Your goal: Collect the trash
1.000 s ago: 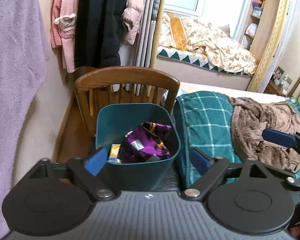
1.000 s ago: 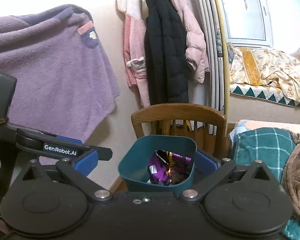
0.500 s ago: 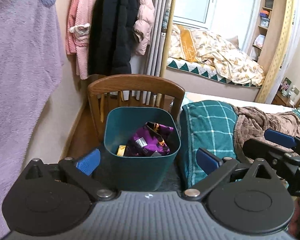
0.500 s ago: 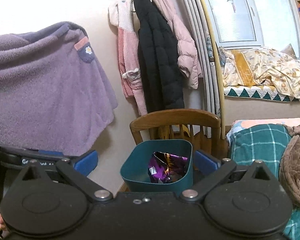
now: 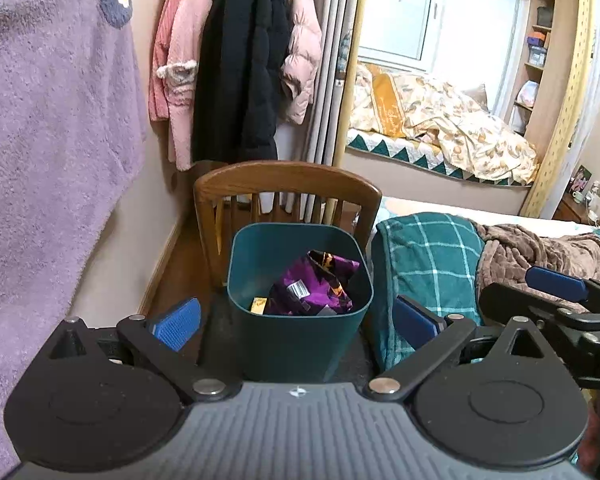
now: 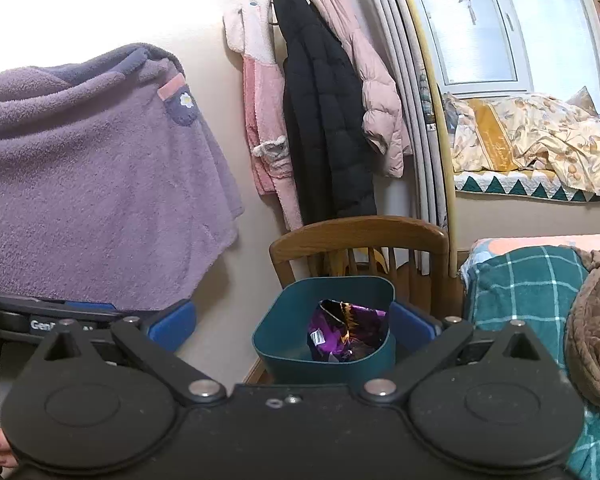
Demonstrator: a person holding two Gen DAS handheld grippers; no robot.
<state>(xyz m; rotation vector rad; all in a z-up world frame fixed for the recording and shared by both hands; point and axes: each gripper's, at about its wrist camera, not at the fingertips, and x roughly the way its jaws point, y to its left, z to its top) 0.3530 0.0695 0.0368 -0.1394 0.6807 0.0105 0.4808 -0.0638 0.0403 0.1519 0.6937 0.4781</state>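
Note:
A dark teal waste bin (image 5: 300,332) (image 6: 284,336) stands on the seat of a wooden chair (image 5: 288,178) (image 6: 360,232). Inside it lie a crumpled purple snack bag (image 5: 312,288) (image 6: 344,332) and a small yellow wrapper (image 5: 259,304). My left gripper (image 5: 296,322) is open, empty, its blue pads either side of the bin but nearer the camera. My right gripper (image 6: 292,326) is open and empty too, framing the bin from further back. The right gripper's blue-tipped finger shows at the right edge of the left wrist view.
A purple fleece (image 5: 48,128) (image 6: 100,168) hangs on the left wall, with pink and black coats (image 5: 244,60) (image 6: 324,116) beyond. A bed with a teal plaid blanket (image 5: 428,264) (image 6: 524,288) and brown throw (image 5: 548,252) lies to the right of the chair.
Both grippers have drawn back and risen, so the bin looks smaller and lower in each view. Both stayed open and empty.

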